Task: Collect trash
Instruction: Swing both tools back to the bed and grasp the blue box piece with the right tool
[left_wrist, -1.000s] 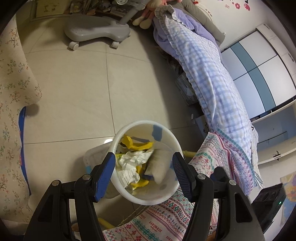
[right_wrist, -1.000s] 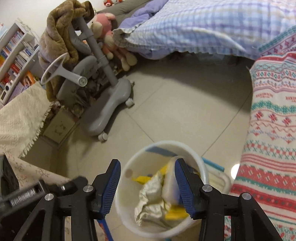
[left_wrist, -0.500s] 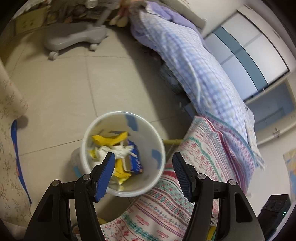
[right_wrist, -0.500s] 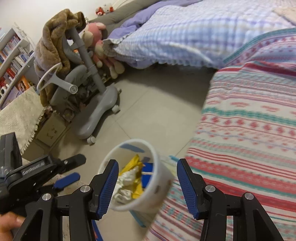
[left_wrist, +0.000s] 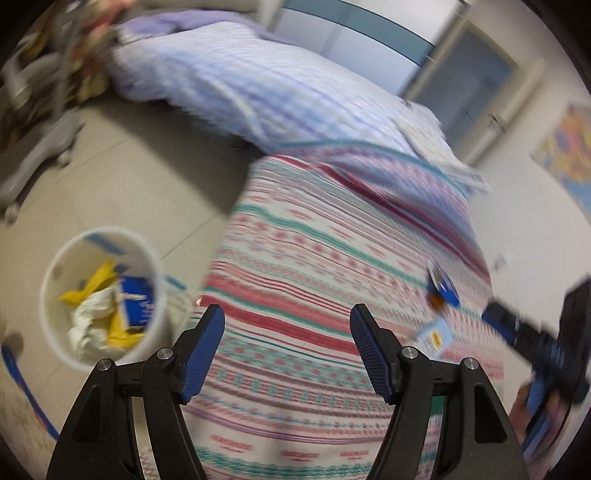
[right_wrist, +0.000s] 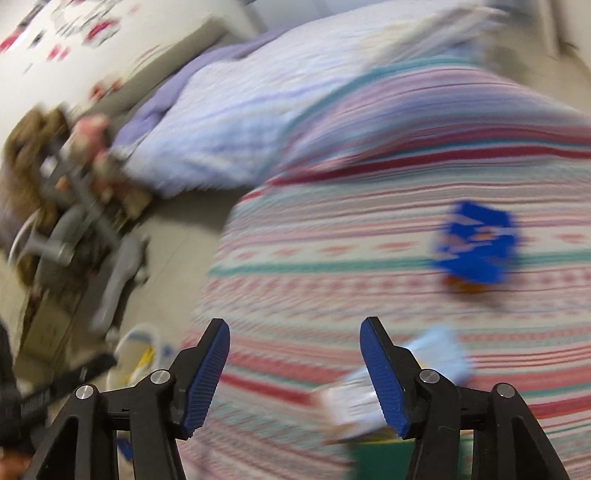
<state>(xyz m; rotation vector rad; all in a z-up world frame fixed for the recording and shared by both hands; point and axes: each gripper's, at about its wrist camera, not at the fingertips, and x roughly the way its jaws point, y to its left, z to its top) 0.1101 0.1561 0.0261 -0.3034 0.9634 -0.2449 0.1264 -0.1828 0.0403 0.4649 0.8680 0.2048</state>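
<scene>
A white waste bin (left_wrist: 55, 258) stands on the floor at the left, holding yellow, white and blue trash; its rim also shows at the lower left of the right wrist view (right_wrist: 142, 330). On the striped bedspread (left_wrist: 314, 258) lie a blue wrapper (right_wrist: 476, 247) and a pale blue-white packet (right_wrist: 436, 354). The same wrapper (left_wrist: 445, 290) and packet (left_wrist: 434, 338) appear right of my left gripper (left_wrist: 287, 349), which is open and empty over the bedspread. My right gripper (right_wrist: 294, 369) is open and empty, the packet just right of its right finger. Both views are blurred.
A checked blue quilt (left_wrist: 240, 85) lies further along the bed. A grey wheeled chair base (left_wrist: 33, 158) and soft toys stand on the tiled floor at the left. The other gripper (left_wrist: 535, 339) shows at the right edge.
Both grippers have swung right, away from the bin and over the striped bedspread. The blue wrapper and the pale packet have come into view. Both stay open.
</scene>
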